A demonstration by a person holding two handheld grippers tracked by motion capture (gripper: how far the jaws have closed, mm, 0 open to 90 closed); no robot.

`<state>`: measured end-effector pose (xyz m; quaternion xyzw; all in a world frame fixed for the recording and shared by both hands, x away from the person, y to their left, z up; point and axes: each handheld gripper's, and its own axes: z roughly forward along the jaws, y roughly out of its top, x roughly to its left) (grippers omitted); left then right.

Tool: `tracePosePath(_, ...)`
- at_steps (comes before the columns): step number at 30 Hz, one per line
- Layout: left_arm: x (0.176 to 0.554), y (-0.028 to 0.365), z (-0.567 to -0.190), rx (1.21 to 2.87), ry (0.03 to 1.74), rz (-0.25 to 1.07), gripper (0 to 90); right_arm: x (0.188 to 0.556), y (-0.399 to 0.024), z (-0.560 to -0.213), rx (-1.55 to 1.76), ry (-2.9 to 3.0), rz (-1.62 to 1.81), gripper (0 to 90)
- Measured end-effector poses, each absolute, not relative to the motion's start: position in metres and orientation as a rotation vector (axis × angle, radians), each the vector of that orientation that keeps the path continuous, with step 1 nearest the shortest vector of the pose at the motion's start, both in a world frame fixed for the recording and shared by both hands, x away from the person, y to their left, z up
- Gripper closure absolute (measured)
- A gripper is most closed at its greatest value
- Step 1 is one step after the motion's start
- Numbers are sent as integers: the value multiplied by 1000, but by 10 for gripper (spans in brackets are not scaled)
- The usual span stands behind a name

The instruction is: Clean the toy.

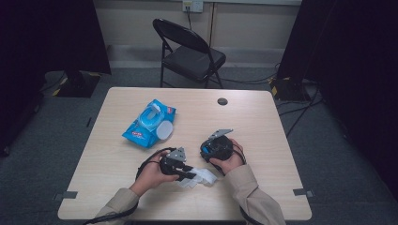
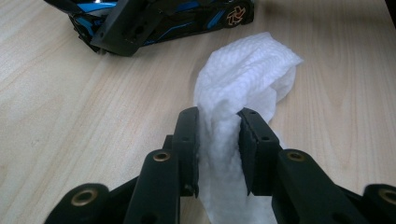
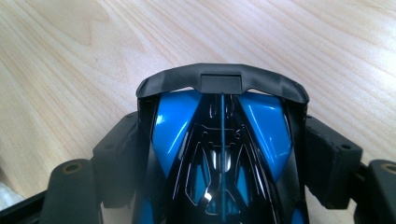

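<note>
A white wet wipe (image 2: 243,70) is bunched between the pads of my left gripper (image 2: 218,123), which is shut on it; its loose end lies on the table. In the high view the left gripper (image 1: 190,172) sits near the table's front edge with the wipe (image 1: 202,177) trailing to its right. A blue and black toy car (image 3: 219,140) stands lengthwise between the jaws of my right gripper (image 3: 225,140), and both pads touch its sides. The car (image 2: 159,18) lies just beyond the wipe in the left gripper view. In the high view the right gripper (image 1: 209,151) is close beside the left.
A blue pack of wet wipes (image 1: 149,123) with its white lid open lies left of centre on the wooden table (image 1: 263,122). A dark round cable hole (image 1: 222,101) is near the far edge. A black folding chair (image 1: 190,51) stands behind the table.
</note>
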<state>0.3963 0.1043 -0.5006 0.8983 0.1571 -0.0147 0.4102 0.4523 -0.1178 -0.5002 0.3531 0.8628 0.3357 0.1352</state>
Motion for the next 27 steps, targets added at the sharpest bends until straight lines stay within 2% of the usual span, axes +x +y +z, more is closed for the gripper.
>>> tracePosePath(27,396,104,-500,2270,394,-24,704,445,-128,-492,1083,2445,1048,256)
